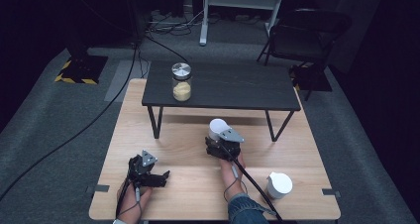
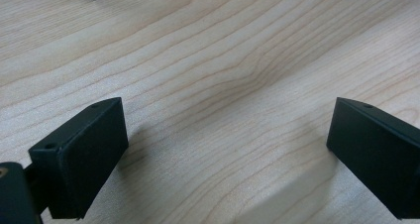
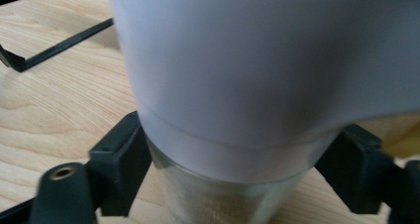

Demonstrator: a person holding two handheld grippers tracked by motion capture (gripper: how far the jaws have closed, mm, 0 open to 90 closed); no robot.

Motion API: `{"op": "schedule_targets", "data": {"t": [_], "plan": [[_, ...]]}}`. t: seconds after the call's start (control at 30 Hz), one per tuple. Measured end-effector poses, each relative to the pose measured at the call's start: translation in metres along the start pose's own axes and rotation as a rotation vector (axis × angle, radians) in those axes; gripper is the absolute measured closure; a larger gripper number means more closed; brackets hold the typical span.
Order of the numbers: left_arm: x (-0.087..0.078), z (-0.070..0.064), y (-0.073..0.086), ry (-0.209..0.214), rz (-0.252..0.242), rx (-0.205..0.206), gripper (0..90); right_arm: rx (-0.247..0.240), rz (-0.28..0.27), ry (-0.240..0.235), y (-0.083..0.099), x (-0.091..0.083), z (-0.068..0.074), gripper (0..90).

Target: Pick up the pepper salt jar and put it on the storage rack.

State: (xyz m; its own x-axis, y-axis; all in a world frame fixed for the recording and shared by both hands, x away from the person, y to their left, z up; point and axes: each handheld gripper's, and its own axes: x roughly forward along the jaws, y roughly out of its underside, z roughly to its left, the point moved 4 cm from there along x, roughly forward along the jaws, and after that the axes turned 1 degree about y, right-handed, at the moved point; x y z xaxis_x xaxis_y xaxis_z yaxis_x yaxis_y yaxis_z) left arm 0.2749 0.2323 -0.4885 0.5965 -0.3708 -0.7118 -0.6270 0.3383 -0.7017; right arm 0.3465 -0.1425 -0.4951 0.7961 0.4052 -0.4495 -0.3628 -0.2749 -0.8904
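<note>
Two grippers at wooden table (image 1: pixel 198 184): our right gripper (image 1: pixel 218 143) clamps white-lidded jar (image 1: pixel 216 128) before black shelf (image 1: pixel 223 87); left gripper (image 1: pixel 161 177) rests with jaws spread wide over bare wood. Second white-lidded jar (image 1: pixel 279 184) stands near right.

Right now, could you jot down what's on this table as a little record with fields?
surface: wooden table
raised shelf: small black shelf on thin legs, at the far side
on shelf: glass jar, metal lid, yellowish contents
near right: white-topped container standing alone
left gripper: open above bare wood
right gripper: jaws around a white-lidded glass jar, in front of the shelf
</note>
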Motion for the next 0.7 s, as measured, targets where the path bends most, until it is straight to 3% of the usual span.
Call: {"op": "schedule_targets", "data": {"t": [0.1, 0.4, 0.7], "plan": [[0.000, 0.000, 0.000, 0.000, 0.000, 0.000, 2.5, 0.004, -0.008, -0.019, 0.003, 0.002, -0.002, 28.9], [0.000, 0.000, 0.000, 0.000, -0.001, -0.001, 2.5, 0.023, -0.013, -0.038, 0.004, 0.002, -0.006, 30.1], [0.000, 0.000, 0.000, 0.000, 0.000, 0.000, 2.5, 0.006, -0.009, -0.056, -0.006, -0.014, -0.004, 30.2]]}}
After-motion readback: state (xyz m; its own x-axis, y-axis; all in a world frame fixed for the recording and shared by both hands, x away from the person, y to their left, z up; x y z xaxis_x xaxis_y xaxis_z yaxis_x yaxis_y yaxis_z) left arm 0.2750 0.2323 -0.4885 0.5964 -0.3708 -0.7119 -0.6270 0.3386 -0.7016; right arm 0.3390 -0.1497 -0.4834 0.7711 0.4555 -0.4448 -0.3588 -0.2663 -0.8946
